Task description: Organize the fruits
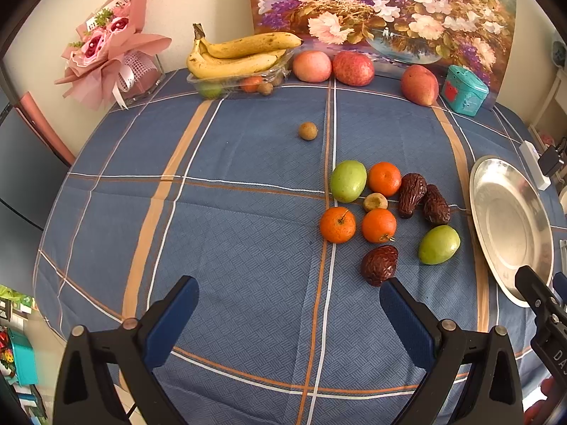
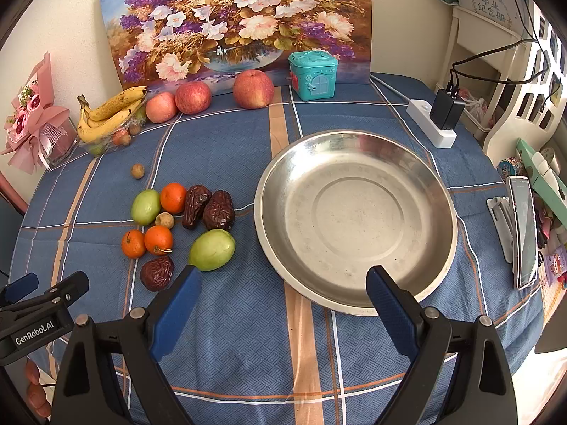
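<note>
A cluster of small fruit lies on the blue checked tablecloth: green jujubes point(image 1: 348, 181) point(image 2: 211, 250), three small oranges point(image 1: 337, 225) point(image 2: 158, 239), wrinkled red dates point(image 1: 379, 265) point(image 2: 156, 273) and a small brown longan point(image 1: 375, 202). Another longan point(image 1: 307, 130) lies apart, farther back. An empty steel plate point(image 2: 354, 219) point(image 1: 510, 226) sits right of the cluster. My left gripper point(image 1: 288, 301) is open, just short of the nearest date. My right gripper point(image 2: 283, 288) is open, its tips by the plate's near rim and the nearest jujube.
At the back stand bananas on a clear tray point(image 1: 237, 55), three apples point(image 2: 253, 89), a teal box point(image 2: 312, 75), a flower painting point(image 2: 241, 17) and a pink bouquet point(image 1: 110, 46). A power strip point(image 2: 430, 124) and a phone on a stand point(image 2: 522, 230) are on the right.
</note>
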`<action>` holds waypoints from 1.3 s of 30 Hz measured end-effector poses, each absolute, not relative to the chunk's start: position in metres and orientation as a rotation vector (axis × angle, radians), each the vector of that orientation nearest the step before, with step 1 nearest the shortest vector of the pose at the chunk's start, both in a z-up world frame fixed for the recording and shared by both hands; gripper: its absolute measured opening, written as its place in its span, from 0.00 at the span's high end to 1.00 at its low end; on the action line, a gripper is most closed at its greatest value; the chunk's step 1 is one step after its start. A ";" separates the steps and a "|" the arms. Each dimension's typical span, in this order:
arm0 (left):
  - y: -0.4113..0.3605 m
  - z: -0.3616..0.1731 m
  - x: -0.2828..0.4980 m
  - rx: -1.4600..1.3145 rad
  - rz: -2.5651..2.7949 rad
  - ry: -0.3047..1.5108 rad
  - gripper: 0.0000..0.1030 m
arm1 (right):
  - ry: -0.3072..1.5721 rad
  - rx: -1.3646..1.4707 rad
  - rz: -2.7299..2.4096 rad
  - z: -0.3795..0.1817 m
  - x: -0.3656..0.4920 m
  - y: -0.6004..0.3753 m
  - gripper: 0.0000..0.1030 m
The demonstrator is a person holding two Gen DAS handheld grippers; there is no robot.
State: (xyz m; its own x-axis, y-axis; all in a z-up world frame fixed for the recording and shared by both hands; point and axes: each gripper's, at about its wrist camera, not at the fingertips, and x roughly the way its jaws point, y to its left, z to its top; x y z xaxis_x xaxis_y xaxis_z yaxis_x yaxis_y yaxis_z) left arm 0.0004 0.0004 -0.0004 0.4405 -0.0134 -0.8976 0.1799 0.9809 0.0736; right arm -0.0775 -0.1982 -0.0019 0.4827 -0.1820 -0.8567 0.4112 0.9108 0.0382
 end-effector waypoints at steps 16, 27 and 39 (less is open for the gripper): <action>0.002 -0.001 0.002 0.163 -0.130 1.110 0.00 | 1.005 0.253 -0.365 -0.002 -0.078 -0.198 0.09; 0.001 -0.003 0.000 0.156 -0.154 1.110 0.00 | 1.008 0.252 -0.364 -0.003 -0.077 -0.199 0.09; 0.004 -0.005 0.002 0.133 -0.175 1.110 0.00 | 1.006 0.256 -0.362 -0.002 -0.077 -0.199 0.09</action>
